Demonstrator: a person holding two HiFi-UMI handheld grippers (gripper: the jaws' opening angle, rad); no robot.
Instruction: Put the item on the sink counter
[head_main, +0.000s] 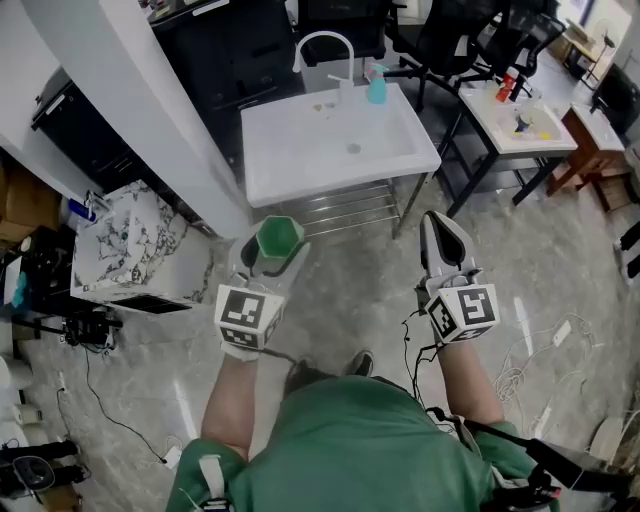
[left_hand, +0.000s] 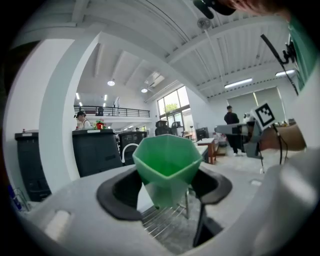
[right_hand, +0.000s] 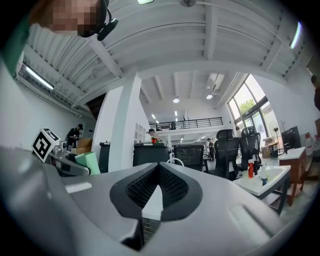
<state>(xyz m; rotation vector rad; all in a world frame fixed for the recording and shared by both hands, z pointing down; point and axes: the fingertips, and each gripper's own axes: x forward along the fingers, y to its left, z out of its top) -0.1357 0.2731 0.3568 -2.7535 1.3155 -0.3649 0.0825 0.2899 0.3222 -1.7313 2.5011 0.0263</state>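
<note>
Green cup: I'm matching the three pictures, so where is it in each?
Head view: green cup left of centre, below the sink.
Left gripper view: dead centre, between the jaws.
Right gripper view: small, at mid-left.
Shared landmark: the white faucet, in all three.

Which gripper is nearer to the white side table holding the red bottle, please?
Right. The right gripper is just short of the side table, slightly left; the left gripper, gripping the green cup, is farther left.

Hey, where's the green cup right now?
In the head view the green cup is left of centre, clamped in the left gripper. It is held in the air just short of the front edge of the white sink counter.
</note>
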